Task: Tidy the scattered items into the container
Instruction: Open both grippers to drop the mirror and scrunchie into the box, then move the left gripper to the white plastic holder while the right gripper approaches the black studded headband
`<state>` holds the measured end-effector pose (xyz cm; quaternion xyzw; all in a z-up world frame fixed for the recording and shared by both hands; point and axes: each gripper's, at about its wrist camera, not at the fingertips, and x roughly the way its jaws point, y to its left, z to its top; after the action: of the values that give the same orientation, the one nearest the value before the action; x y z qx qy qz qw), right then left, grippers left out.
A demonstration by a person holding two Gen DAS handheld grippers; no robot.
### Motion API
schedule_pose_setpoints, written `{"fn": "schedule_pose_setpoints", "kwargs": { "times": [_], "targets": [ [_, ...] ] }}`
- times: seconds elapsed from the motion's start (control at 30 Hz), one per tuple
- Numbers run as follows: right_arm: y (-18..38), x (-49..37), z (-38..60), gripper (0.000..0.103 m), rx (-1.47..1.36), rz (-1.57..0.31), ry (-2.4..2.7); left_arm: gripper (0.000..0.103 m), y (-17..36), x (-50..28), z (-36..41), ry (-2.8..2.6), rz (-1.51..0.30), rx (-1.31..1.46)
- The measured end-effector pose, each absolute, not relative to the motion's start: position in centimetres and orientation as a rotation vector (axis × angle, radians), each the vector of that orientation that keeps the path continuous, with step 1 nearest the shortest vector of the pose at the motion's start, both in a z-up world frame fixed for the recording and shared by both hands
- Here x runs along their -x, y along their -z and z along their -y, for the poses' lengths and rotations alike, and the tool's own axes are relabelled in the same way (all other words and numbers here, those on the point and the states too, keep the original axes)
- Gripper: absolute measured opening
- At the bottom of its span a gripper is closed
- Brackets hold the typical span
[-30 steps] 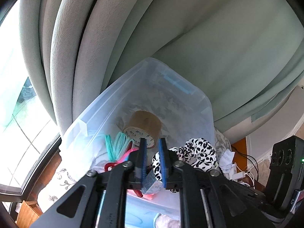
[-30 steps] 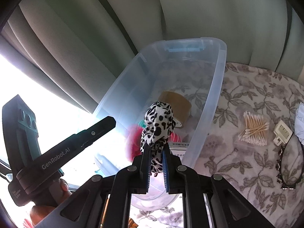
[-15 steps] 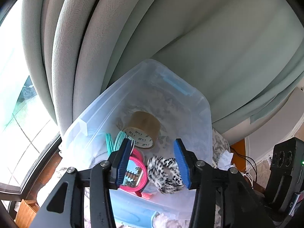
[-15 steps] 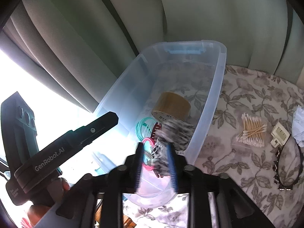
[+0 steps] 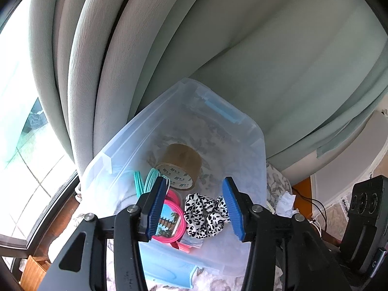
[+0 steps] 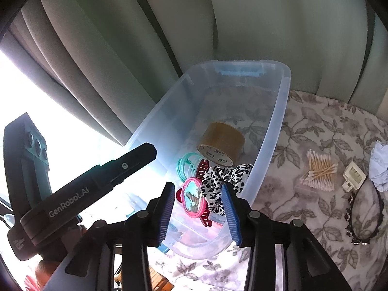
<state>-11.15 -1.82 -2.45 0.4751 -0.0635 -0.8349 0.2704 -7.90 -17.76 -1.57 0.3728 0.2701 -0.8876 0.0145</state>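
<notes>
A clear plastic bin (image 5: 257,150) (image 6: 278,111) stands on a floral cloth by the curtain. Inside lie a brown tape roll (image 5: 181,162) (image 6: 220,145), teal hair ties (image 5: 145,181) (image 6: 184,167), a pink-rimmed mirror (image 5: 169,220) (image 6: 192,197), a red hair claw (image 6: 201,167) and a leopard-print scrunchie (image 5: 206,213) (image 6: 225,177). My left gripper (image 5: 194,206) hangs open over the bin's near end, holding nothing. My right gripper (image 6: 198,212) hovers over the same end; its jaws are opening and nothing is pressed between the pads.
To the right of the bin, the cloth holds a bundle of cotton swabs (image 6: 317,169), a white plug (image 6: 352,175), a black headband (image 6: 363,208) and crumpled paper (image 6: 380,165). Grey-green curtains (image 5: 218,48) hang behind. A bright window is at the left.
Both grippers have opened. The scrunchie has dropped from the right gripper into the bin, and the small packet left the left gripper's pads. Neither hand has shifted much.
</notes>
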Motion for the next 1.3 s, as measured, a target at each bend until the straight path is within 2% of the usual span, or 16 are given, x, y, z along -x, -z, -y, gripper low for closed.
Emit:
{"fn": "schedule_pose_setpoints", "kwargs": {
  "times": [0.23, 0.4, 0.7, 0.97, 1.3],
  "targets": [
    [1.8, 10.3, 0.2, 0.054, -1.259, 0.233, 2.282, 0.049, 0.5, 7.3, 16.7, 2.797, -0.833, -1.130],
    [1.4, 9.6, -1.4, 0.063, -1.244, 0.263, 2.313, 0.049, -0.4, 6.8, 15.3, 2.809, -0.754, -1.104],
    [1.5, 8.4, -6.1, 0.065, -1.259, 0.354, 2.384, 0.049, -1.5, 6.1, 11.9, 2.850, -0.688, -1.134],
    [0.9, 7.4, -11.6, 0.065, -1.217, 0.438, 2.508, 0.049, -2.1, 5.9, 7.1, 2.890, -0.558, -1.227],
    [0.9, 6.4, -20.7, 0.065, -1.141, 0.680, 2.629, 0.049, -2.2, 6.5, 0.5, 2.970, -0.370, -1.332]
  ]
}}
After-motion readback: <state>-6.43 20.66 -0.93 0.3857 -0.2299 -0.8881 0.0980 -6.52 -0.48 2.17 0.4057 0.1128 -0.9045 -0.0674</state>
